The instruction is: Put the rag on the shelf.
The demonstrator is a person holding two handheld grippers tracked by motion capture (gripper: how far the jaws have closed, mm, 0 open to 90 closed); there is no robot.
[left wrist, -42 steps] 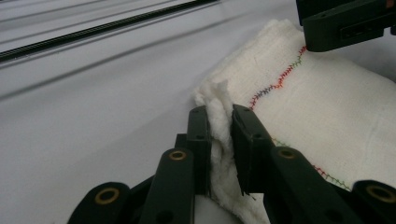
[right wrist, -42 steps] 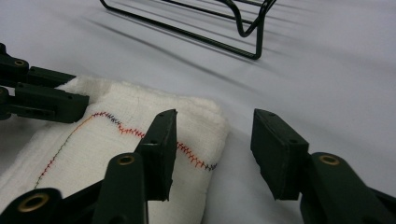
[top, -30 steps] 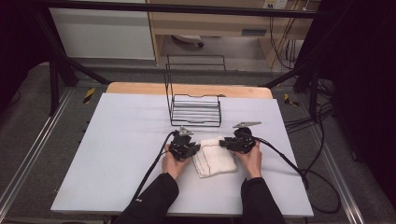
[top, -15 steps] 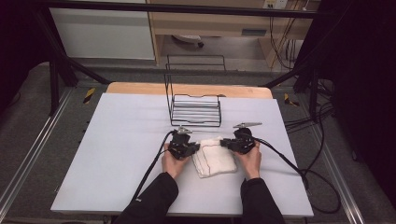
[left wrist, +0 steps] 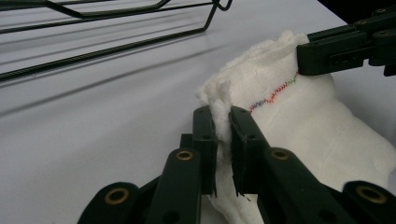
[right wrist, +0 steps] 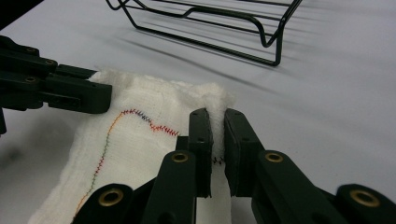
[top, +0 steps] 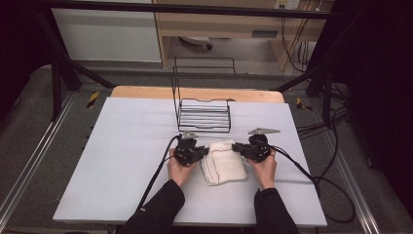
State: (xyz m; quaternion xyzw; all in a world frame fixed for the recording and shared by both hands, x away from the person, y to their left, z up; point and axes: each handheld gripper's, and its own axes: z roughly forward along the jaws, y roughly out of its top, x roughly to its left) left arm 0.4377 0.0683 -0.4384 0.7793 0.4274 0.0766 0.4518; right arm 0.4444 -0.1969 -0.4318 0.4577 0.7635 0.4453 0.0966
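With both far corners of the folded white cloth (top: 224, 162) pinched, left gripper (left wrist: 222, 128) and right gripper (right wrist: 217, 128), I judge lifting evenly comes next.

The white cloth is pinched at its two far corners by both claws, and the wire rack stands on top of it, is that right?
Not quite. The wire rack stands on the table beyond the white cloth, apart from it, as the high view shows. The left claw and right claw do pinch its far corners.

Grey floor (top: 29, 146), wooden shelf unit (top: 219, 24), dark surroundings beyond the white table (top: 122, 146)
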